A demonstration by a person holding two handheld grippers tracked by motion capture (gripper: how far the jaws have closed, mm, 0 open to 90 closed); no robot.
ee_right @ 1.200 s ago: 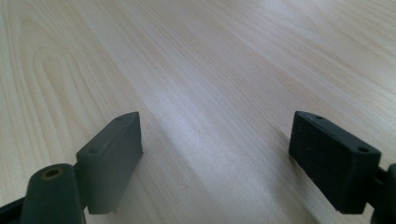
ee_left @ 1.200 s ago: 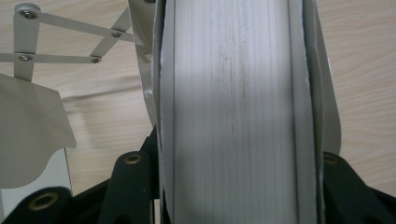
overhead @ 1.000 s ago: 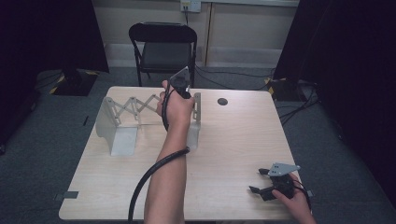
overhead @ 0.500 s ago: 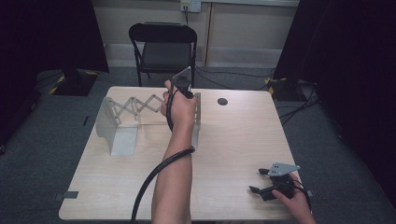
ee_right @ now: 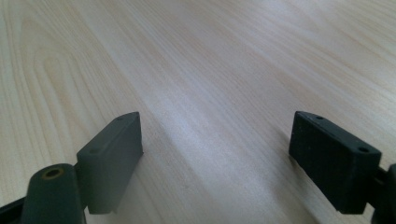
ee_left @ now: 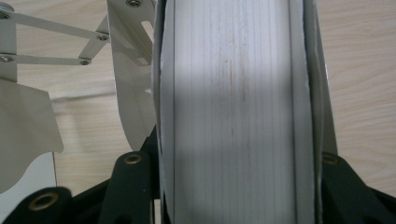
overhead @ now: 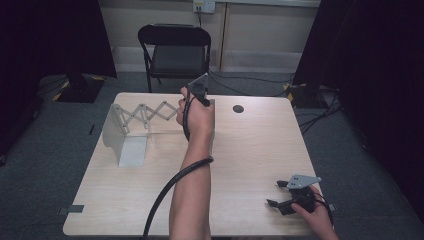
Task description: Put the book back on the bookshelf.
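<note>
Clamping the book at the rack's right end on the worktop, the left gripper holds something stiff, fairly heavy, best pinched across its covers; right gripper rests agape.

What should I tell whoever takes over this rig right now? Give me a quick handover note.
Left gripper: at the far middle of the table, jaws closed on the white book, which stands spine-up at the right end plate of the expanding metal bookend rack.
Right gripper: open, holding nothing, resting low over the near right corner of the table.
Done: the rack is stretched out; the book is brought against its right end.
Left: probably settle the book upright in the rack and release; I can't tell whether it already rests on the table.
</note>
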